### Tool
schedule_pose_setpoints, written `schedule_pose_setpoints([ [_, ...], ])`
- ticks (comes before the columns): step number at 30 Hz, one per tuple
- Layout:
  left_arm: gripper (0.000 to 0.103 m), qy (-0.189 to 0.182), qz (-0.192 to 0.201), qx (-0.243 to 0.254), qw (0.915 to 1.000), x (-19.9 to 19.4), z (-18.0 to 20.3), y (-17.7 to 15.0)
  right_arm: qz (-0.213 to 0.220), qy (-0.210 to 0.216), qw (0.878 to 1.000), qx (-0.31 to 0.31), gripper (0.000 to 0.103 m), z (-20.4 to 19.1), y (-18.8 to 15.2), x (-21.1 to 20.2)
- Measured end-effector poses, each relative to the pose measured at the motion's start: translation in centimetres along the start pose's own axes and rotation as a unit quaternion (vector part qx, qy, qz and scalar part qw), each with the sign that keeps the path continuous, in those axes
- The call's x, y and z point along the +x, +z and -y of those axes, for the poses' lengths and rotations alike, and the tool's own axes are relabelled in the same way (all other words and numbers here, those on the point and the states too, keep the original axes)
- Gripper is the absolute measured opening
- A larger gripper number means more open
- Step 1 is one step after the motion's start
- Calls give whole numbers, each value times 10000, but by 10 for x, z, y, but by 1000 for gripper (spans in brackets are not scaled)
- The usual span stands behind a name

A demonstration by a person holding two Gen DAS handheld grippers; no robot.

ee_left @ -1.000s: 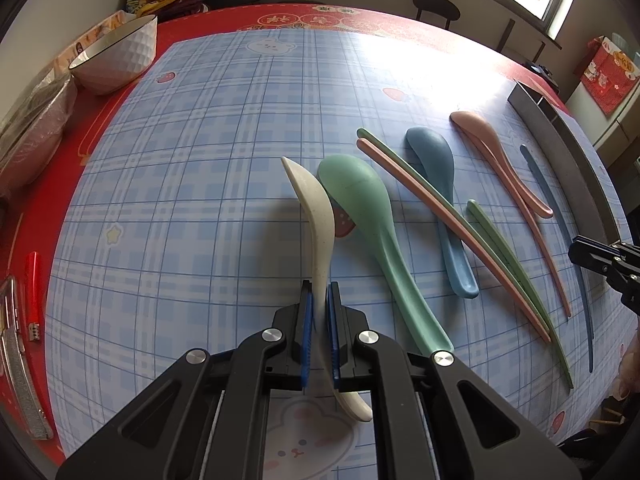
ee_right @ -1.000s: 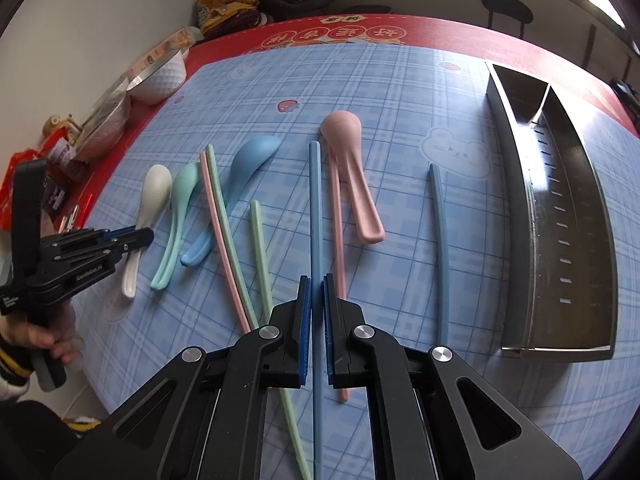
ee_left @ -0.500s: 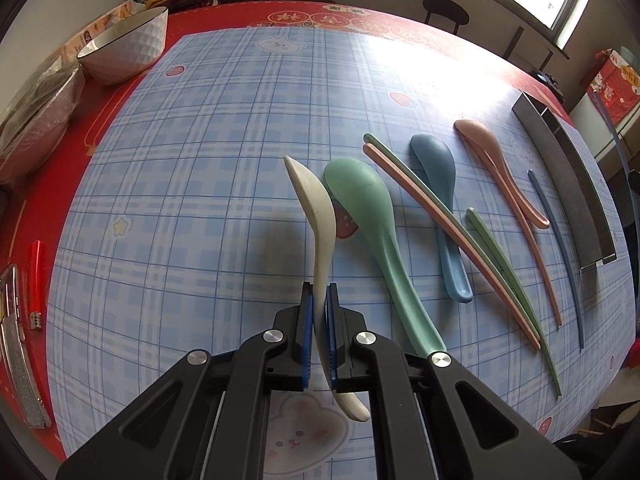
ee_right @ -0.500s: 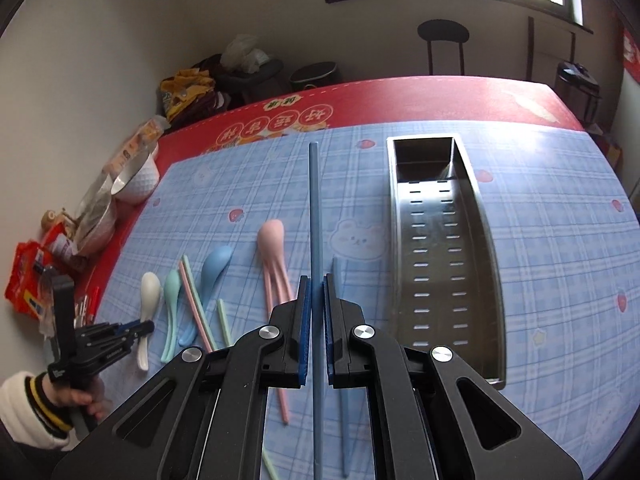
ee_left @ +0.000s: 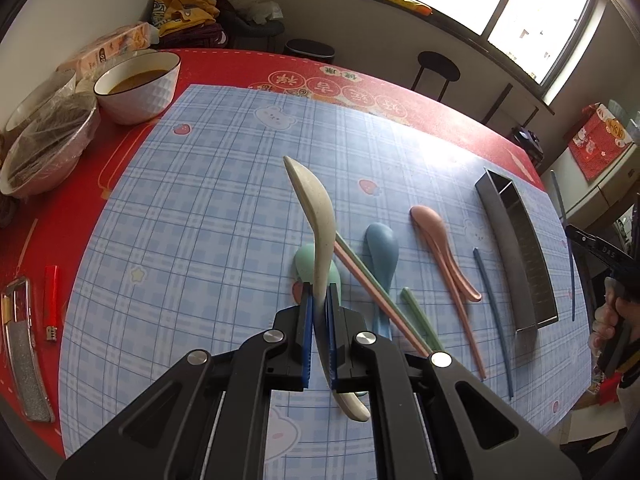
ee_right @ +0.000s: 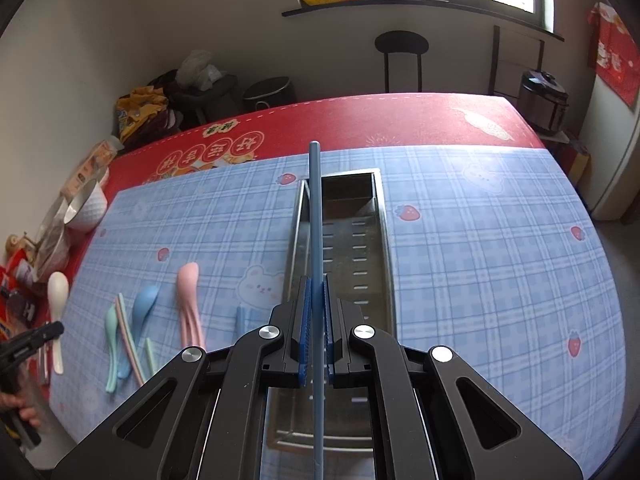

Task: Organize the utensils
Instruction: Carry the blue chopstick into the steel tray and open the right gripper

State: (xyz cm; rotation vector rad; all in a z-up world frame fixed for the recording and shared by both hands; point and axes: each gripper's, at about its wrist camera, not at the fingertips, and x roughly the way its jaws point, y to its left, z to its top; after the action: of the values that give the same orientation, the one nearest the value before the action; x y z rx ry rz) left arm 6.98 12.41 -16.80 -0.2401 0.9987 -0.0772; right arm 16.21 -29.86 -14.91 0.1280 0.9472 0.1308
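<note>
My left gripper (ee_left: pixel 319 312) is shut on a cream spoon (ee_left: pixel 316 216), held up off the table above the green spoon (ee_left: pixel 306 266). Still lying on the blue plaid mat are the blue spoon (ee_left: pixel 380 246), the pink spoon (ee_left: pixel 440 248), pink and green chopsticks (ee_left: pixel 376 292) and one blue chopstick (ee_left: pixel 494 320). My right gripper (ee_right: pixel 316 320) is shut on the other blue chopstick (ee_right: pixel 315 220), which hangs lengthwise over the steel utensil tray (ee_right: pixel 376 248), above its narrow left compartment. The tray (ee_left: pixel 516 248) looks empty.
Bowls (ee_left: pixel 138 84) and wrapped dishes (ee_left: pixel 44 148) crowd the table's left edge, with a red lighter (ee_left: pixel 50 304) and a metal case (ee_left: pixel 24 356) near the front left. A stool (ee_right: pixel 401 60) and a rice cooker (ee_right: pixel 544 96) stand beyond the table.
The left gripper has lifted the cream spoon well off the mat. The right gripper has carried the blue chopstick from the utensil row across to above the steel tray.
</note>
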Motion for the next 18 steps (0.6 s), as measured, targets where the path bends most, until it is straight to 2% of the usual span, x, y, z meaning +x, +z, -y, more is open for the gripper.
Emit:
schedule_pose_setpoints([
  [4, 6, -101, 16, -11, 9999, -2, 15, 5, -221, -185, 9996, -24, 6, 11, 14, 29],
  [9, 6, -96, 6, 24, 10000, -4, 28, 4, -662, -361, 9963, -402, 6, 1, 4, 63],
  [18, 6, -21, -86, -10, 10000, -2, 35, -2, -961, -667, 9929, -237, 6, 7, -7, 83],
])
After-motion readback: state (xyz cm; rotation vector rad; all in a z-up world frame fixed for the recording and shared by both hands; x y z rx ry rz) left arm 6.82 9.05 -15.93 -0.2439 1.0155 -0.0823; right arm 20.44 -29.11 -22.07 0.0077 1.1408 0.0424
